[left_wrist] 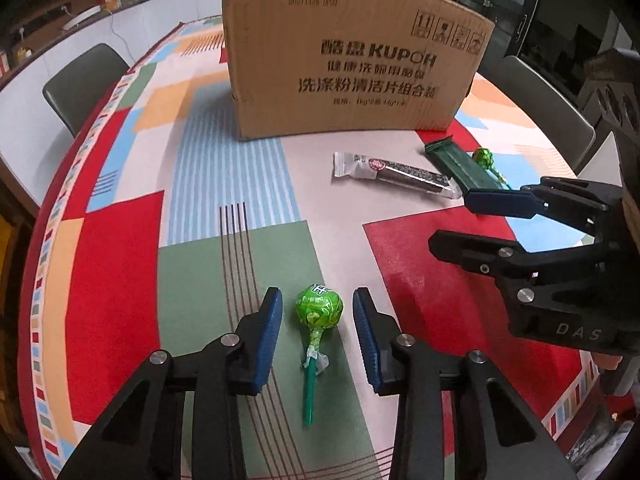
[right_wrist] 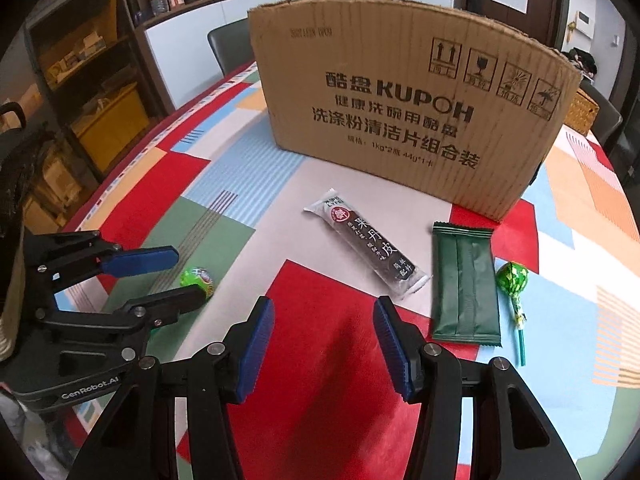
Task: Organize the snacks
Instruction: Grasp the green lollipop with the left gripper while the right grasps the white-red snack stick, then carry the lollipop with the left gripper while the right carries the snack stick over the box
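Two lollipops, two wrapped bars before the cardboard box (right_wrist: 404, 100).
Near lollipop (left_wrist: 319, 305) between wide left gripper (left_wrist: 318, 336) fingers, untouched; right gripper (right_wrist: 324, 346) wide, empty; box interior hidden.

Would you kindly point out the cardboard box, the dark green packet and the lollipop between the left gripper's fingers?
cardboard box (right_wrist: 400, 92): right wrist view, printed front.
dark green packet (right_wrist: 466, 284): right wrist view, middle.
lollipop (left_wrist: 319, 305): left wrist view, wrapped head.

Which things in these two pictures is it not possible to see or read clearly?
- Inside of the cardboard box: hidden in both views by its tall front wall.
- Near lollipop: in the right wrist view, partly covered by the left gripper; its stick is unseen.
- Far lollipop: in the left wrist view, its stick goes behind the right gripper.
- Green packet: no readable label.
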The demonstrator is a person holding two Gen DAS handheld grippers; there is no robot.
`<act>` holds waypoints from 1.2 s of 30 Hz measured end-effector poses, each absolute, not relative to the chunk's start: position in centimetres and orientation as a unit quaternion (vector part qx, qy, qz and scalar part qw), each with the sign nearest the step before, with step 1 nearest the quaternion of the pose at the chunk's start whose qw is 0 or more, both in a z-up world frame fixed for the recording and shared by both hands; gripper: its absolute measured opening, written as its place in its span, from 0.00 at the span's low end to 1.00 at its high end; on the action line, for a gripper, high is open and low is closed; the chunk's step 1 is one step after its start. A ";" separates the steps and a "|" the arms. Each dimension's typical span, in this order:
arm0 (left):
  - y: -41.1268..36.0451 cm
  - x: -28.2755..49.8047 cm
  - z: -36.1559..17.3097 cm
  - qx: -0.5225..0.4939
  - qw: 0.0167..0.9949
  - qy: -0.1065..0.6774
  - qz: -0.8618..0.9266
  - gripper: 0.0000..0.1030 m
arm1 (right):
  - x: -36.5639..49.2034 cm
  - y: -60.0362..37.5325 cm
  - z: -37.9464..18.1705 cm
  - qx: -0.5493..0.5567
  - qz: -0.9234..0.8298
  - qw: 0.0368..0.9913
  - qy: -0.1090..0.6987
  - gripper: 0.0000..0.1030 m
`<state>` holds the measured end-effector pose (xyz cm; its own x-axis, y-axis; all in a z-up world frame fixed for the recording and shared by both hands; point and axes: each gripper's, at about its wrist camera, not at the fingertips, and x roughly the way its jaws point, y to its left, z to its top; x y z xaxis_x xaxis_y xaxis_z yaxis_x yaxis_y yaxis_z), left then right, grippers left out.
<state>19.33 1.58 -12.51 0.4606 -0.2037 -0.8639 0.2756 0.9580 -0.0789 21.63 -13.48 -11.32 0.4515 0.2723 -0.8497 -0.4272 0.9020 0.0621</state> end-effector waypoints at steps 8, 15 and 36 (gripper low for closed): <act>1.3 20.0 -13.5 0.031 0.846 0.512 -0.142 0.25 | 23.1 -13.2 -11.8 -0.100 0.205 0.846 0.482 0.51; 0.9 21.4 -12.8 0.025 0.851 0.506 -0.140 0.25 | 24.8 -13.0 -11.7 -0.117 0.211 0.843 0.481 0.51; 0.1 25.3 -11.7 -0.001 0.862 0.493 -0.118 0.25 | 29.7 -12.1 -14.1 -0.145 0.234 0.813 0.513 0.34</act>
<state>25.33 0.13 -11.66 0.4869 -0.2046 -0.8491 0.2018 0.9722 -0.1186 29.70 -12.14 -14.08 0.3641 0.2308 -0.9023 -0.5287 0.8488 0.0037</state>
